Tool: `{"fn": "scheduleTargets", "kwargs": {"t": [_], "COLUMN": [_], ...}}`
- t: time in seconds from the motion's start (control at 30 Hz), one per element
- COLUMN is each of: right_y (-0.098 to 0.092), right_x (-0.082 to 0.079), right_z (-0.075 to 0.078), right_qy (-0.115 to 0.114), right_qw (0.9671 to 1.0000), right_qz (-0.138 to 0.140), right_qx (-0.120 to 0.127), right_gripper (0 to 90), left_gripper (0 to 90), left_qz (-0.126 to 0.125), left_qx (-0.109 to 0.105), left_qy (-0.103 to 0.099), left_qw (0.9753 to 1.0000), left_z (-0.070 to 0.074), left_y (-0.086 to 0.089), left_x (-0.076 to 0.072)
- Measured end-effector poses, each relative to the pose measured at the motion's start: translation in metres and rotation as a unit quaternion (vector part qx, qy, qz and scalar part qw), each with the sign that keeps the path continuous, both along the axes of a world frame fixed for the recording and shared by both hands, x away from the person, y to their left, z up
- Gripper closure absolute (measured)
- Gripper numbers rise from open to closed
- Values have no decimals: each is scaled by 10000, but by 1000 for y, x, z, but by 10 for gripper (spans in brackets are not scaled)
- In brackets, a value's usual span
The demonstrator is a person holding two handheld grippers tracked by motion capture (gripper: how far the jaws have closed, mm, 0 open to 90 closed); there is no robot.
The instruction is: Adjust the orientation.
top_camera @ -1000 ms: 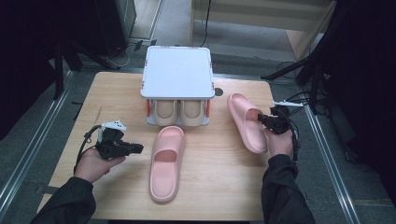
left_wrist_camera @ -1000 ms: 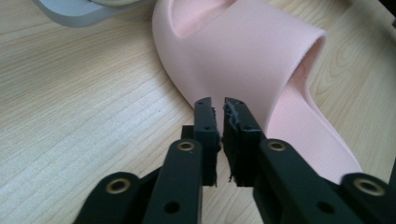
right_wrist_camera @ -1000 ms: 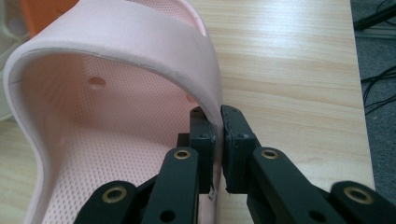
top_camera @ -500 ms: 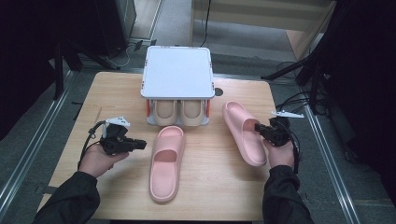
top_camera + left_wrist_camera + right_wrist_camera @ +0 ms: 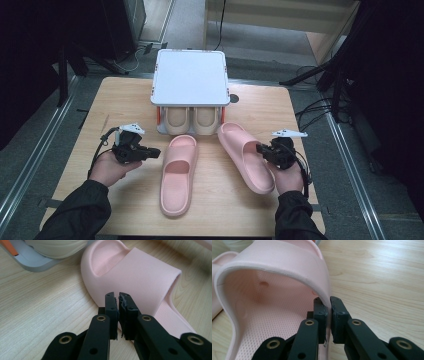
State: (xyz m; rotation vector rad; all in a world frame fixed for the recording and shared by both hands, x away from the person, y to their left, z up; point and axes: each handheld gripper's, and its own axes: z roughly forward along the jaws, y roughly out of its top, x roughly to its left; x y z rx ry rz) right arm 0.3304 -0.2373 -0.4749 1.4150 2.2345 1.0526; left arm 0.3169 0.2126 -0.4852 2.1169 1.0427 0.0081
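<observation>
High view: two pink slippers lie on the worktop (image 5: 235,210); the right gripper (image 5: 265,150) grips the right slipper (image 5: 245,155). Left gripper view: the left gripper (image 5: 118,295), jaws closed and empty, sits just before the left slipper (image 5: 140,272). Right gripper view: jaws pinch the strap edge.

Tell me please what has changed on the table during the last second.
The right tongs, shut on the strap of the right pink slipper, pulled it toward the person and closer to the left pink slipper. The left tongs, shut and empty, moved nearer the left slipper's strap. The left slipper and the white rack with beige shoes did not move.
</observation>
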Motion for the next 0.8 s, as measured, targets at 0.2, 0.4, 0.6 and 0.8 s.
{"fn": "scheduleTargets", "kwargs": {"t": [0.2, 0.4, 0.6, 0.8], "right_y": [13, 28, 36, 45], "right_x": [-5, -3, -3, -8], "right_z": [-5, -18, -24, -26], "right_qy": [59, 283, 320, 283], "right_qw": [9998, 9984, 9975, 9969], "right_qz": [200, 400, 472, 488], "right_qx": [-59, -292, -426, -545], "right_gripper": [850, 848, 844, 821], "left_gripper": [847, 833, 833, 806], "left_qz": [-65, -67, -103, -164], "left_qx": [8, 57, 104, 139], "left_qy": [-61, -12, 3, 53], "left_qw": [10000, 10000, 9999, 9998], "left_z": [0, -1, -4, -6], "left_y": [-2, -3, -5, -9], "left_x": [0, 1, 1, 2]}}
